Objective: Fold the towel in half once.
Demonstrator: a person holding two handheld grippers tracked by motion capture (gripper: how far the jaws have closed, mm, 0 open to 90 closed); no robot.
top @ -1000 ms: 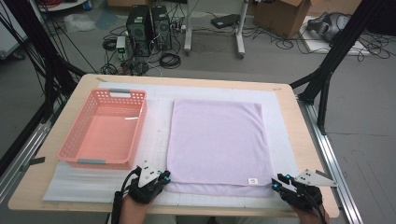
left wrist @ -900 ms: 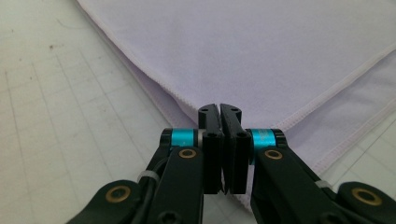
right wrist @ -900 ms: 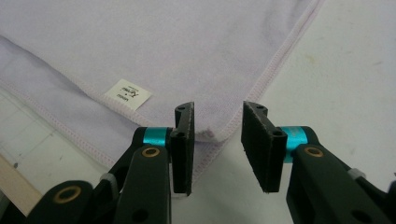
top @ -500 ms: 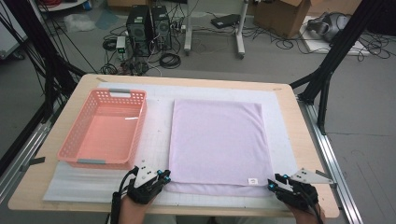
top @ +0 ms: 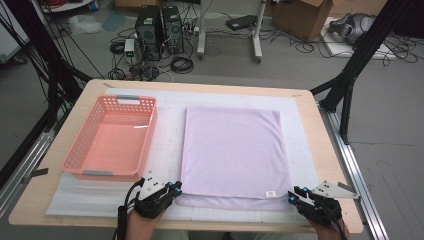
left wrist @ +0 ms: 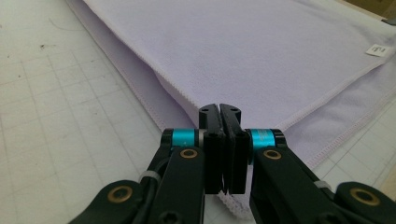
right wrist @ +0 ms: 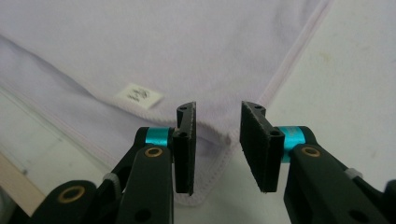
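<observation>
Left gripper view: left hand-held gripper (left wrist: pixel 219 109) pinches, seemingly, the towel (left wrist: pixel 261 51) corner its jaws hide.

Left gripper (left wrist: pixel 223 112): its two black jaws rise from the bottom edge, pressed together, with teal bands just below the tips
Towel (left wrist: pixel 261 51): pale lilac, folded in two layers, spread beyond the jaw tips and reaching to the top edge
Towel corner: pinched between the jaws, its stitched hem showing just below them
Label (left wrist: pixel 378 50): small and white, on the towel's upper layer far right of the jaws
Mat (left wrist: pixel 56 116): white with a grid, left of the towel
</observation>
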